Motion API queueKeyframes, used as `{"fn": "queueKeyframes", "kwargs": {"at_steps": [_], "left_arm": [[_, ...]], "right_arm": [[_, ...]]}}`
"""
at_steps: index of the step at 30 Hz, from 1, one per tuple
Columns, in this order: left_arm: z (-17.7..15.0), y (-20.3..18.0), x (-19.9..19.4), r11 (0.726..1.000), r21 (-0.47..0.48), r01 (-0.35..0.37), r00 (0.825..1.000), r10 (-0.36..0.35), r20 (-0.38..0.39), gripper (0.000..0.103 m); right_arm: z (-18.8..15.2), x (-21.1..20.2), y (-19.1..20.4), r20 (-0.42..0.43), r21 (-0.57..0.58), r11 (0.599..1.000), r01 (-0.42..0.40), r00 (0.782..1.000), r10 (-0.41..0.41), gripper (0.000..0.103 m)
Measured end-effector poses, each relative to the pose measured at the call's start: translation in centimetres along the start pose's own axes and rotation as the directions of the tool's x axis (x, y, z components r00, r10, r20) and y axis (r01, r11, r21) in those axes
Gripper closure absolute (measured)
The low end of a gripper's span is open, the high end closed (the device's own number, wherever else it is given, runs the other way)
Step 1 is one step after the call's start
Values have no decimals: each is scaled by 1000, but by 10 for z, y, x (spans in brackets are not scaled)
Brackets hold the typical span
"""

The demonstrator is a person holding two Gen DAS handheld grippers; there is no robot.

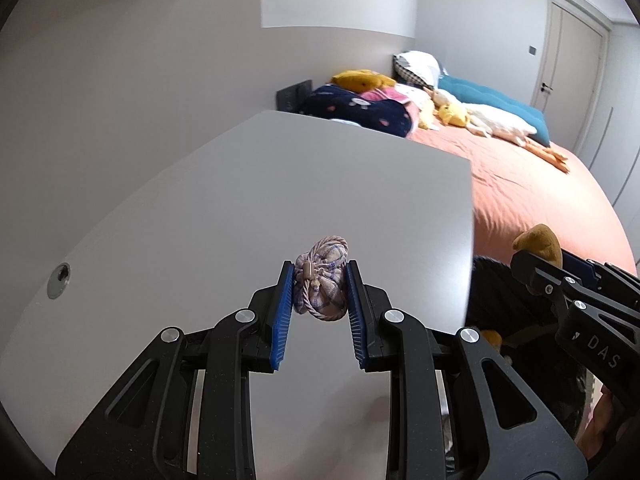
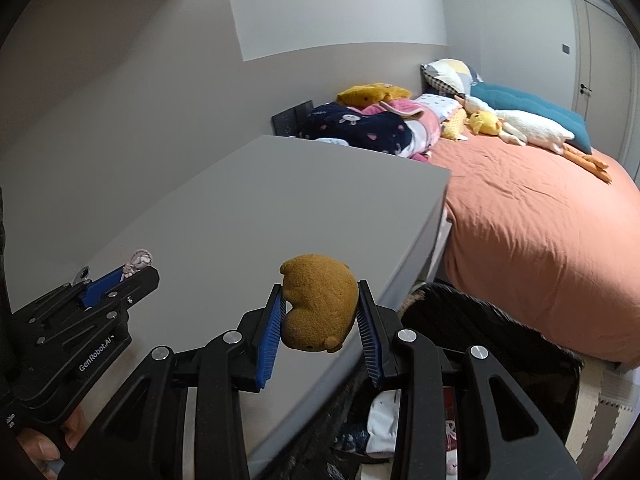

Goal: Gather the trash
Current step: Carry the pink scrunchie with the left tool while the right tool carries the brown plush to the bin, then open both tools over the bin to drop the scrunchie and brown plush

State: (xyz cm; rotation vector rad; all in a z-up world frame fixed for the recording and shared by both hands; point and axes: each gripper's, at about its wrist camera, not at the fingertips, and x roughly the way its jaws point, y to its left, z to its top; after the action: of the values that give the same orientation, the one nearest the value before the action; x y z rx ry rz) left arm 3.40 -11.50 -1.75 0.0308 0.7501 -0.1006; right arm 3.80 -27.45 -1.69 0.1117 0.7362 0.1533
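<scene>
1. Blue ribbed pads line both grippers. The left gripper [image 1: 320, 280], jaws partly closed, clamps a rope-bound cloth bundle [image 1: 322, 286] above the table [image 1: 280, 184]. In the right view the bundle [image 2: 138, 260] shows only as a pale tip past the left gripper [image 2: 120, 276].
2. The right gripper [image 2: 322, 308], jaws partly closed, clamps one brown plush toy [image 2: 320, 300] over the table's [image 2: 240, 208] near edge, just beside the bin. In the left view only the toy's [image 1: 538, 240] top shows above the right gripper [image 1: 560, 276].
3. One dark bin [image 2: 480, 320] stands on the floor between table and bed, below the right gripper; it holds mixed items, white and red pieces among them, too hidden to name. The left view shows only a sliver of the bin [image 1: 500, 312].
4. One grommet hole [image 1: 59, 278] sits in the grey tabletop, left of the bundle.
5. One bed [image 2: 540, 240] with an orange sheet lies beyond the table. On it: one navy blanket [image 2: 360, 128], one white goose plush [image 2: 532, 128], one yellow duck plush [image 2: 486, 122], one teal cushion [image 2: 532, 106], one checked pillow [image 2: 446, 74].
6. One door [image 1: 568, 52] closes the far wall.
</scene>
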Motion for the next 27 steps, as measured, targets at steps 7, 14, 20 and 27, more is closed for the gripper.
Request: {"fn": "queueKeyframes", "kwargs": {"at_steps": [7,14,20,27], "left_arm": [[-9,-33,-1,998,43,42,999,-42,-8,78],[-10,-71,-2,991,103,88,996,-87,-13,77],[-12,-102,-3,979,153,132,991,-131,-17,77],[-15,-137,-5,955,216,204,979,-202,-34,77]], "right_arm": [[-16,-20,-31,19,44,998,34,999,-35,66],[-27,-39,-65,35,93,993,78,996,-81,66],[-35,-54,-94,44,135,984,120,991,-127,66],[-44,-71,-125,56,181,969,169,982,-182,66]]}}
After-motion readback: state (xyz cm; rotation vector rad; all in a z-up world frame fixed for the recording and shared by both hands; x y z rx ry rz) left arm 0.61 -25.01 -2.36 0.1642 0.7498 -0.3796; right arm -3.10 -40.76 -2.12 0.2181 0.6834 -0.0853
